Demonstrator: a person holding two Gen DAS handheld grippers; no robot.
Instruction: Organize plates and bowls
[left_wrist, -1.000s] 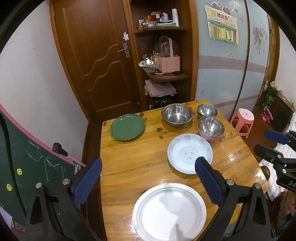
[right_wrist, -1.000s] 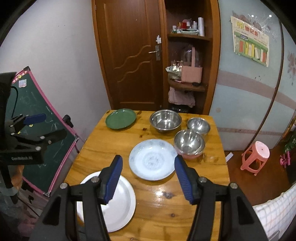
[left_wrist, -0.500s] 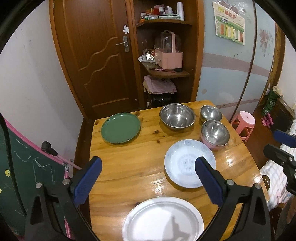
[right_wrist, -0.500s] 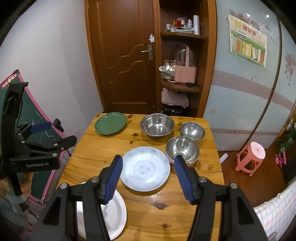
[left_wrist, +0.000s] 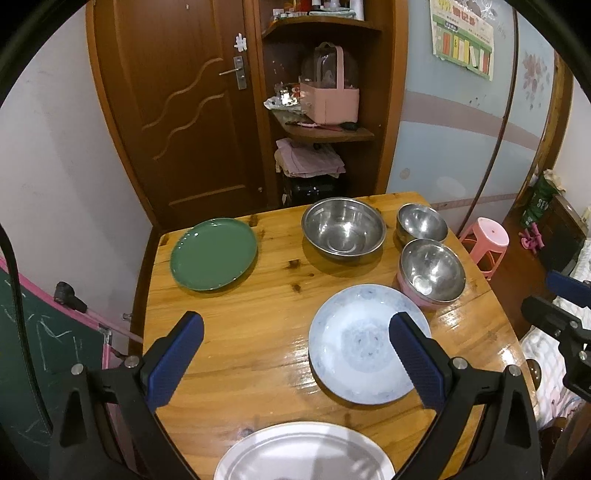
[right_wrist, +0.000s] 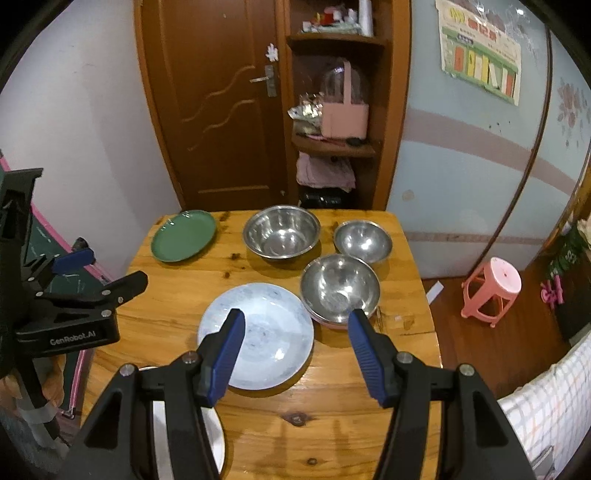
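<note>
- Left gripper (left_wrist: 295, 350), black frame with blue pads, hung above the wooden table (left_wrist: 236, 354) with jaws spread wide, nothing between them.
- Right gripper (right_wrist: 295, 345), same build, hung over the table's near-middle with jaws apart, gripping nothing.
- Round green plate (left_wrist: 213, 254) sat at the table's far left corner.
- Large steel bowl (left_wrist: 343, 229) sat at the far edge, about mid-way along.
- Small steel bowl (left_wrist: 422, 223) sat at the far right corner, just beside the large one.
- Medium steel bowl (left_wrist: 432, 271) sat nested in a pink bowl (left_wrist: 415, 298) by the right edge, near side of the small bowl.
- Pale blue patterned plate (left_wrist: 364, 345) lay at the table's centre-right, its rim just beside the pink bowl; touching or not, couldn't tell.
- White round plate (left_wrist: 303, 454) lay at the near edge, partly cut off.
- Pink plastic stool (right_wrist: 493, 286) stood on the floor past the right edge.
</note>
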